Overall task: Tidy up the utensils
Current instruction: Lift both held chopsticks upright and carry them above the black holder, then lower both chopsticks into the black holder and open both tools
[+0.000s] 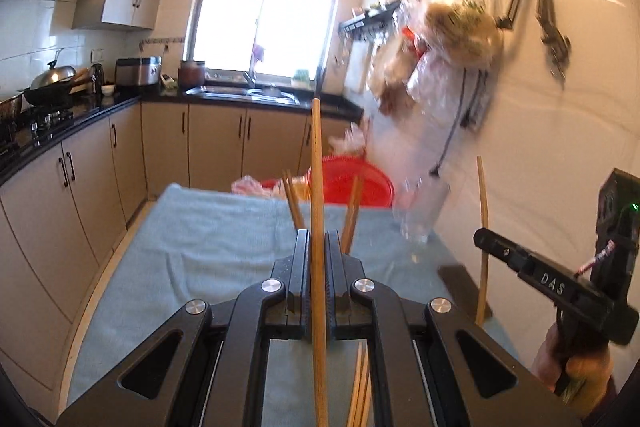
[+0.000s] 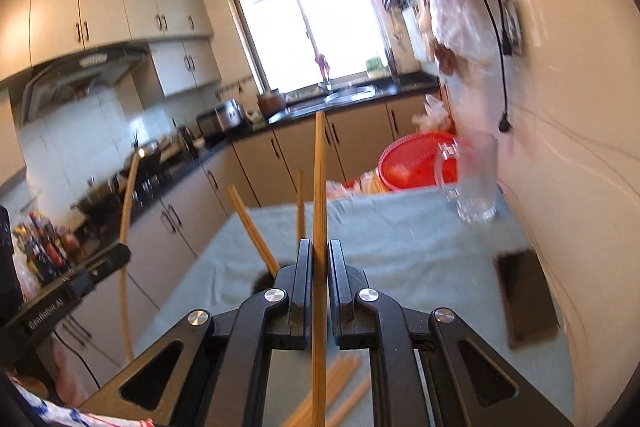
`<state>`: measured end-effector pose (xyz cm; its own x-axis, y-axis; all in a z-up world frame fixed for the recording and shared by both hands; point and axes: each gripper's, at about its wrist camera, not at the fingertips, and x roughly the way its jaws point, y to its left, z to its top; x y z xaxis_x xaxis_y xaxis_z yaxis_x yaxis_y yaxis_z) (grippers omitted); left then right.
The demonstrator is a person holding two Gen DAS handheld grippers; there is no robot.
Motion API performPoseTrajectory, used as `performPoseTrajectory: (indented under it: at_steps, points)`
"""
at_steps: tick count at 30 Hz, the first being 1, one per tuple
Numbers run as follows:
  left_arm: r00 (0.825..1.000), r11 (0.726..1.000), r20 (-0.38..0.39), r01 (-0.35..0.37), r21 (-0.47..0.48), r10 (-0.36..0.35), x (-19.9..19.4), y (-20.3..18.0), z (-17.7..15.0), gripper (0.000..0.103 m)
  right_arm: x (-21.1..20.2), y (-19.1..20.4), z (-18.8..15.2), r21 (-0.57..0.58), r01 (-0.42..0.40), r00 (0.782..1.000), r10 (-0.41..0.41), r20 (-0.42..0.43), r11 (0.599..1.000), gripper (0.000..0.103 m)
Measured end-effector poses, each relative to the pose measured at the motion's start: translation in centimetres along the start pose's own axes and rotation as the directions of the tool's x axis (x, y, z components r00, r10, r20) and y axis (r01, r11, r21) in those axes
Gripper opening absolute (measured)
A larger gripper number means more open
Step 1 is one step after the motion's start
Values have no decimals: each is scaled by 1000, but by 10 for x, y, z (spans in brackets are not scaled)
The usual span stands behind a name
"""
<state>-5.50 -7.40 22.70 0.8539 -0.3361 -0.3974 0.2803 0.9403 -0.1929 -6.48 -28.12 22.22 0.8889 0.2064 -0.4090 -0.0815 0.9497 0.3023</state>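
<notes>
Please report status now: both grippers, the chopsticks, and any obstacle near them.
Left gripper shut on one chopstick. Right gripper shut on another chopstick. More chopsticks below. Glass mug, phone aside, not blocking.

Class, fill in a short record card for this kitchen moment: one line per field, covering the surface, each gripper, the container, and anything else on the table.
surface: table under a blue-grey cloth
left gripper: shut on one wooden chopstick, held upright
right gripper: shut on one wooden chopstick, held upright
container: clear glass mug, upright at the far right of the table, no chopsticks in it
loose chopsticks: lying on the cloth below the grippers
other: dark phone flat near the wall; red basin beyond the table
</notes>
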Motion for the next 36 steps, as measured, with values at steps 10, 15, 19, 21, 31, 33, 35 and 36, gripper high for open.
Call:
performPoseTrajectory:
  at_steps: [10,15,19,21,31,33,35,36]
  points:
    - [994,997,107,-17,-80,26,66,1,43,6,64,23,45,20,-33,990,30,140,999,7]
    - [992,994,130,5,-112,9,96,5,47,6,96,24,47,46,-48,985,40,169,998,7]
    - [994,992,113,7,-123,7,116,7,42,6,116,24,40,39,-45,984,38,171,998,7]
    - [995,992,99,1,-122,12,126,8,38,6,123,22,36,38,-44,985,37,169,998,7]
    - [997,992,71,-21,-126,30,143,15,21,6,143,14,21,50,-28,991,21,133,998,7]
    - [997,992,69,-19,-124,28,145,15,19,6,145,13,18,49,-22,992,16,124,999,7]
    - [997,992,68,-15,-126,23,147,15,17,6,146,12,14,52,-19,993,13,120,998,7]
    - [997,991,69,-12,-131,21,148,16,15,6,146,11,13,55,-17,993,10,116,998,7]
